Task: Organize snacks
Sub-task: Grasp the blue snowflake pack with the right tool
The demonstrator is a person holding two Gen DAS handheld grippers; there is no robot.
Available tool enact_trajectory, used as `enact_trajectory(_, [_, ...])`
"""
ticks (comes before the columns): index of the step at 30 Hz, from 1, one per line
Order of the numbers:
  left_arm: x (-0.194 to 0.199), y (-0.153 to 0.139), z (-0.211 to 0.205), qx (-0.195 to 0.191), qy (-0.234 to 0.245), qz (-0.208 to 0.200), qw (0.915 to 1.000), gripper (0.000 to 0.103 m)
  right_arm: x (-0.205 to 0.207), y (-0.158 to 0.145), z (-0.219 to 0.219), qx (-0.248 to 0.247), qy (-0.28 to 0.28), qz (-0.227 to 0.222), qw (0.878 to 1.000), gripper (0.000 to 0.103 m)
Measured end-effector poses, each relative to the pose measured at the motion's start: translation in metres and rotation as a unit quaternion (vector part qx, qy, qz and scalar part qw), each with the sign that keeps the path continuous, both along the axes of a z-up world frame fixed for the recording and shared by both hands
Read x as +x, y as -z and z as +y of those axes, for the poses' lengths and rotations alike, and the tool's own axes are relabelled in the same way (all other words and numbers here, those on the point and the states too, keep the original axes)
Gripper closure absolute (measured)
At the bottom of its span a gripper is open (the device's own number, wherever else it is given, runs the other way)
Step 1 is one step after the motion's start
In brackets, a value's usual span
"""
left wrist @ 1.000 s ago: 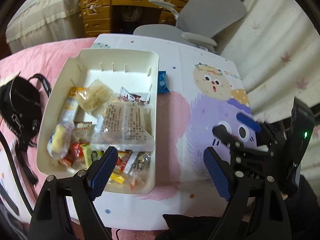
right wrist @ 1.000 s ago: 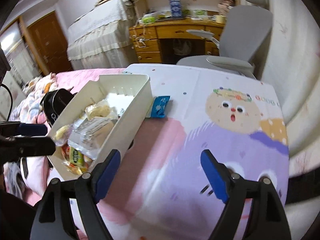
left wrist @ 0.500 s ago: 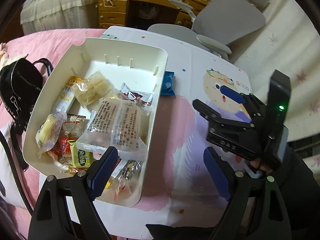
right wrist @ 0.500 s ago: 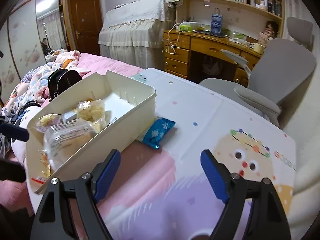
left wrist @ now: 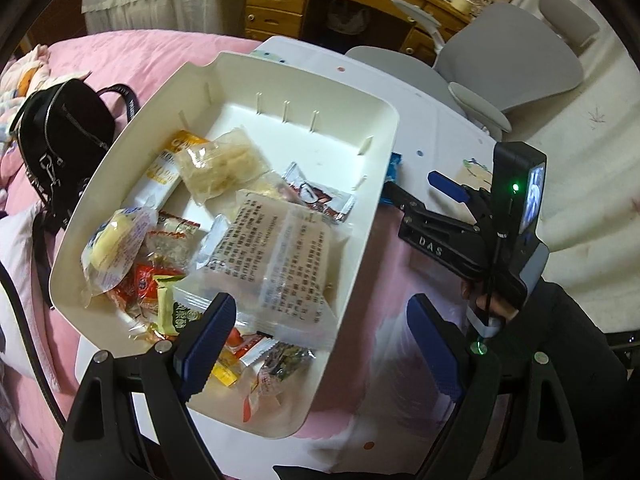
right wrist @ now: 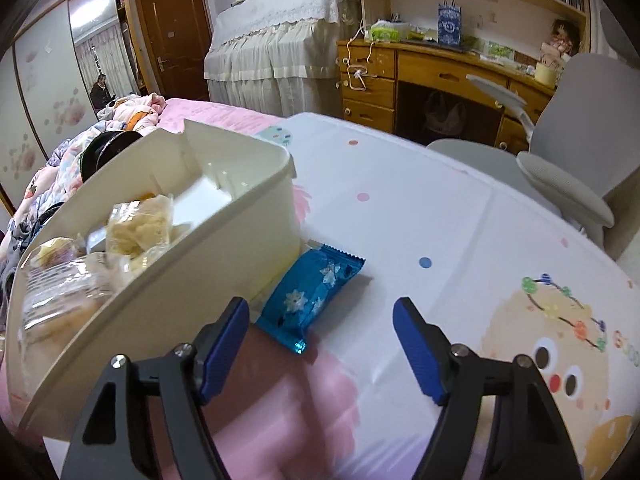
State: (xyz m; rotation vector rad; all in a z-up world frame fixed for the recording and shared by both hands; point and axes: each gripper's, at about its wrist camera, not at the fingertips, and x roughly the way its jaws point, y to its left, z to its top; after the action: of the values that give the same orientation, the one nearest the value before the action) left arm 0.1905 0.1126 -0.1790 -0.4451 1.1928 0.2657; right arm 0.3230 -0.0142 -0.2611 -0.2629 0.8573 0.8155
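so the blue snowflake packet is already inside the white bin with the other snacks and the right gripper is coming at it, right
Not inside. The right wrist view shows the blue snowflake packet lying on the table mat, outside the white bin, against its wall. The right gripper is coming at it, jaws closing, nothing gripped.

A cream plastic bin (left wrist: 362,216) sits on the cartoon-print table holding a jumble of wrapped snacks, topped by a large clear printed packet (left wrist: 276,256) lying flat, while one blue foil snack with snowflakes (right wrist: 310,296) lies flat outside, touching the foot of the bin's wall.
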Motion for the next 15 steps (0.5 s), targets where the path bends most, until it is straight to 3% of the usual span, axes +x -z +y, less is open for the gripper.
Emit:
enact_trajectory(4, [0.003,0.002,0.004,0.003,-0.007,0.006,1.0,0.016,0.01,0.01,0.005,0.007,0.003,0.025,1.0,0.042])
enact_trajectory(11, [0.007,0.004,0.004,0.0,-0.007,0.009,0.9999,0.016,0.019,0.017,0.01,0.026,0.014,0.063,0.998,0.05])
enact_trajectory(15, [0.009,0.004,0.004,-0.001,-0.006,0.009,0.9999,0.016,0.019,0.018,0.016,0.021,0.008,0.063,0.998,0.057])
